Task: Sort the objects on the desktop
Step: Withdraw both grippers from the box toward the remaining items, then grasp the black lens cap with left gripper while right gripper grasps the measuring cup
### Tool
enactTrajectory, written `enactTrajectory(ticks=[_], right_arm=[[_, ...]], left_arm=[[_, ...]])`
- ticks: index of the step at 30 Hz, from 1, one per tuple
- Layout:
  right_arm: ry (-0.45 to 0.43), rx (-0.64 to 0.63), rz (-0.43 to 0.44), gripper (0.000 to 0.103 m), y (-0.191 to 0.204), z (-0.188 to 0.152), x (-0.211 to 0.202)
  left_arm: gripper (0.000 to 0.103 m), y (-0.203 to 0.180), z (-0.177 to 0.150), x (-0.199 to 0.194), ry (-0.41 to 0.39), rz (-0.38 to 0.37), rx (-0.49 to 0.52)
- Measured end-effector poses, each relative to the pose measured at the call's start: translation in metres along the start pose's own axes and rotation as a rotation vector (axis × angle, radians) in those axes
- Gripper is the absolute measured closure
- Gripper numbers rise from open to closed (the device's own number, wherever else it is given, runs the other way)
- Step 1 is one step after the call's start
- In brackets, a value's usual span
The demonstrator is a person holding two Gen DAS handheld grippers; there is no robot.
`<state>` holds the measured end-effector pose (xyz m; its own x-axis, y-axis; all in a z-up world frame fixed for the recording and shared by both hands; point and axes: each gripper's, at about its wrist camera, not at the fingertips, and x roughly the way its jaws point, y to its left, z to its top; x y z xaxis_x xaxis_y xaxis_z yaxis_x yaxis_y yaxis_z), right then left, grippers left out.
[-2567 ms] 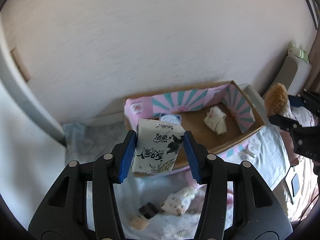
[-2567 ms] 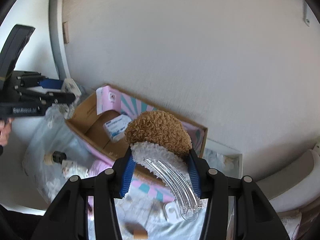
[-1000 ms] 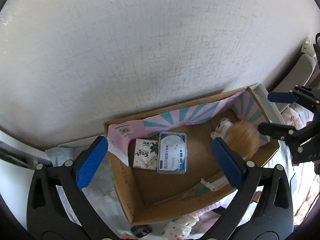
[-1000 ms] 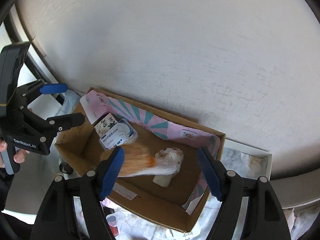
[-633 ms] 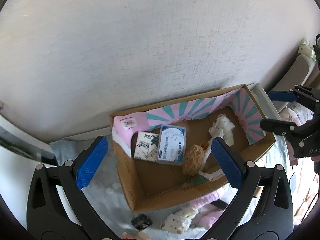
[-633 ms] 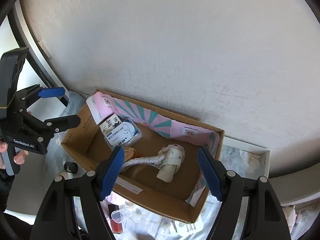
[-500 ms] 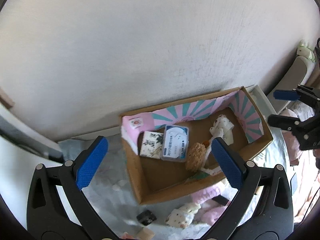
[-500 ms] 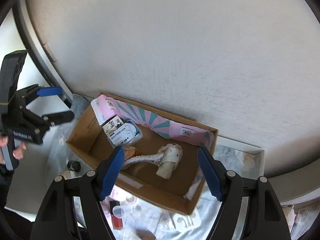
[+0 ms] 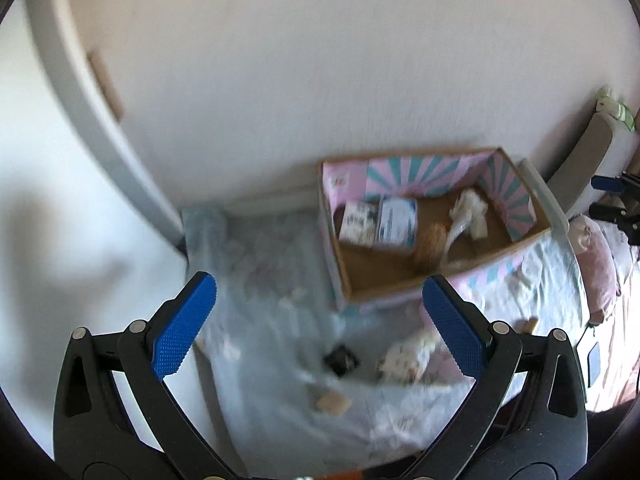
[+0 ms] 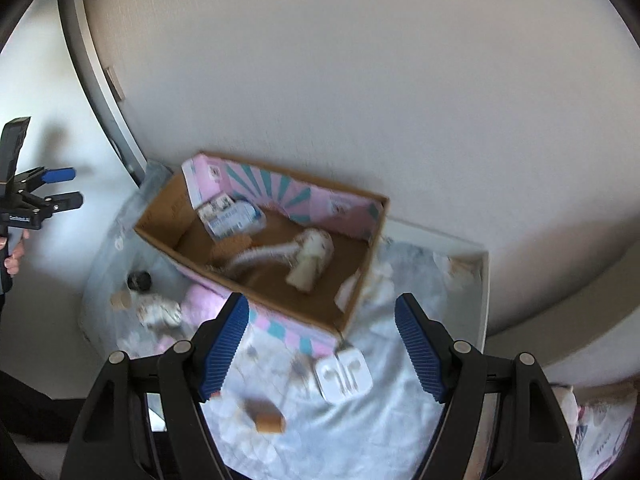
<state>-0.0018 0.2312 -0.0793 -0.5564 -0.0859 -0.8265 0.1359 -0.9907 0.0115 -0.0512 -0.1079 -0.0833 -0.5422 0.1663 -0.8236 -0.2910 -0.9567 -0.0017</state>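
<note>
At twelve o'clock, cardboard box point(image 10: 256, 272) holds four items; left gripper point(image 9: 318, 316) and right gripper point(image 10: 322, 340) gape empty, earphone case point(image 10: 344, 374) among leftovers

Matt cardboard box point(image 10: 168, 216), fuzzy brush point(image 10: 230, 250), cloth cover point(image 9: 260, 280)

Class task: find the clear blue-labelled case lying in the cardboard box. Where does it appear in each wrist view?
Left wrist view: clear case right of centre, in the box's near-left part.
Right wrist view: it sits left of centre, near the box's left end.
Shared landmark: cardboard box.
</note>
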Motion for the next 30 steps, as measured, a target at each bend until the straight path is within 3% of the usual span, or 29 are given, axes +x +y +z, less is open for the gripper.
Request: enactTrajectory(ticks=[8, 15, 22, 28, 30], right_arm=[[0.057, -0.036, 0.043, 0.031, -0.002, -0.043, 0.015], [0.106, -0.040, 0.114, 0.031, 0.014, -0.075, 0.050], [0.080, -0.005, 0.248, 0.031, 0.057, -0.087, 0.088], [0.082, 0.022, 0.320, 0.032, 0.080, -0.087, 0.115], [0.089, 0.026, 0.328, 0.043, 0.083, -0.087, 0.122]], left_arm=[[0.000, 0.005, -0.057, 0.033, 0.102, -0.006, -0.092], [0.002, -0.002, -0.084, 0.068, 0.148, -0.013, -0.161], [0.009, -0.014, -0.097, 0.100, 0.156, 0.017, -0.189], [0.022, -0.017, -0.105, 0.121, 0.158, 0.031, -0.220], [0.025, -0.017, -0.107, 0.126, 0.166, 0.034, -0.218]])
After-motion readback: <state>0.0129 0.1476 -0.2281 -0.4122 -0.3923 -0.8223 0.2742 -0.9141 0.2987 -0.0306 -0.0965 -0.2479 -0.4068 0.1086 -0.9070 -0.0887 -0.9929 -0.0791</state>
